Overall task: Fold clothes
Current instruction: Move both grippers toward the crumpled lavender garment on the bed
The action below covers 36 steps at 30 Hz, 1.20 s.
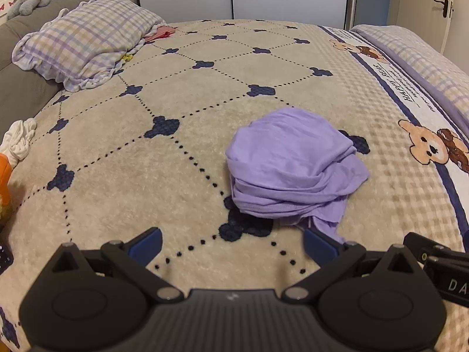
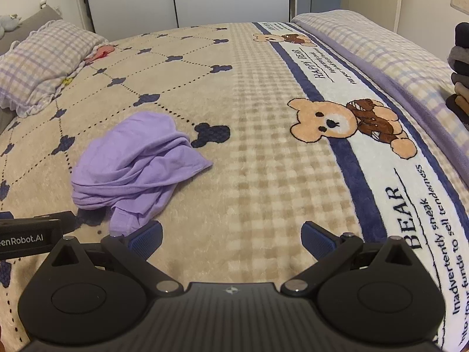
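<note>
hovering low over the bed, i have both grippers pointed forward across the blanket (image 1: 123,158), side by side and close together, each one's body showing at the edge of the other's view. my left gripper (image 1: 233,242) sits level above the beige quilted part, its blue fingertips (image 1: 148,242) spread wide with only blanket between them; they grip nothing. its right fingertip is just beside the trailing edge of the purple garment (image 1: 288,165), whether touching i cannot tell. my right gripper (image 2: 231,239) hangs over the checked band of the blanket, fingers (image 2: 318,239) equally wide apart and empty, the left pad next to the garment's near flap. the purple garment lies crumpled in a heap on the blanket, ahead and slightly right of the left gripper, ahead and left of the right one. a plaid pillow (image 1: 85,41) rests near the headboard, well apart, and a stack of folded clothes (image 2: 460,76) shows at the far right.
</note>
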Each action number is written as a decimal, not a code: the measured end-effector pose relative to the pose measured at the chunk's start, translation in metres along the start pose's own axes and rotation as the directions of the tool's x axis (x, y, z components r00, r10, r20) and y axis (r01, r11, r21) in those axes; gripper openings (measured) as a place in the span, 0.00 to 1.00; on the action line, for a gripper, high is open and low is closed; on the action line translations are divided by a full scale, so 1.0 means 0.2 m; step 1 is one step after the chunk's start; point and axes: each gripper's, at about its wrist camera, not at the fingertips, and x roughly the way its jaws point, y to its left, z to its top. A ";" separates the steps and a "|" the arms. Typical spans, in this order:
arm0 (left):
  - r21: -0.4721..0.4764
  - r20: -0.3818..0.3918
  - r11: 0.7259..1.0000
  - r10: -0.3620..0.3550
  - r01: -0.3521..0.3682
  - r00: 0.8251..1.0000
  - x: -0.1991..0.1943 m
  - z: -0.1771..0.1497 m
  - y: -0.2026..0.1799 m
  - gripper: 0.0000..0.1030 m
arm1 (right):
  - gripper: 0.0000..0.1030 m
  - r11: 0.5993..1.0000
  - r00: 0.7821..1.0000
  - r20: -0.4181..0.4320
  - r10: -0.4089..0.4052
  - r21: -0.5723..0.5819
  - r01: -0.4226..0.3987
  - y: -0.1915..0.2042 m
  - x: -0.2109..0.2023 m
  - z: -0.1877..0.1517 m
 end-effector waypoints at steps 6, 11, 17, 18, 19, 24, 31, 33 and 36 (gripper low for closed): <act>-0.006 -0.007 1.000 0.003 -0.003 1.000 0.03 -0.02 0.00 1.00 | 1.00 1.000 1.000 -0.019 0.011 0.009 -0.011 0.00 0.02 -0.02; -0.012 -0.011 1.000 0.003 -0.004 1.000 0.04 -0.03 0.01 1.00 | 1.00 1.000 1.000 -0.025 0.004 0.008 -0.004 0.01 0.02 -0.01; -0.019 -0.013 1.000 0.000 0.000 1.000 0.03 -0.06 0.00 1.00 | 1.00 1.000 0.999 -0.035 0.000 0.014 0.000 0.00 0.04 -0.02; -0.020 -0.013 1.000 0.000 0.000 1.000 0.03 -0.06 0.00 1.00 | 1.00 1.000 0.999 -0.037 0.002 0.017 -0.001 0.00 0.04 -0.02; -0.021 -0.013 1.000 -0.001 0.001 1.000 0.02 -0.06 0.00 1.00 | 1.00 1.000 0.999 -0.039 0.004 0.020 -0.003 0.00 0.04 -0.02; -0.025 -0.019 1.000 -0.006 0.005 1.000 0.04 -0.06 0.02 1.00 | 1.00 0.999 0.999 -0.051 0.017 0.029 -0.015 0.00 0.05 -0.01; -0.027 -0.032 1.000 -0.017 0.016 0.999 0.05 -0.05 0.02 1.00 | 1.00 0.999 0.998 -0.056 0.021 0.029 -0.019 0.01 0.05 -0.02; -0.026 -0.035 1.000 -0.019 0.018 0.999 0.05 -0.06 0.02 1.00 | 1.00 0.999 0.998 -0.059 0.021 0.029 -0.019 0.01 0.05 -0.02; -0.026 -0.036 0.999 -0.021 0.020 0.999 0.05 -0.05 0.02 1.00 | 1.00 0.999 0.998 -0.062 0.022 0.030 -0.020 0.01 0.05 -0.02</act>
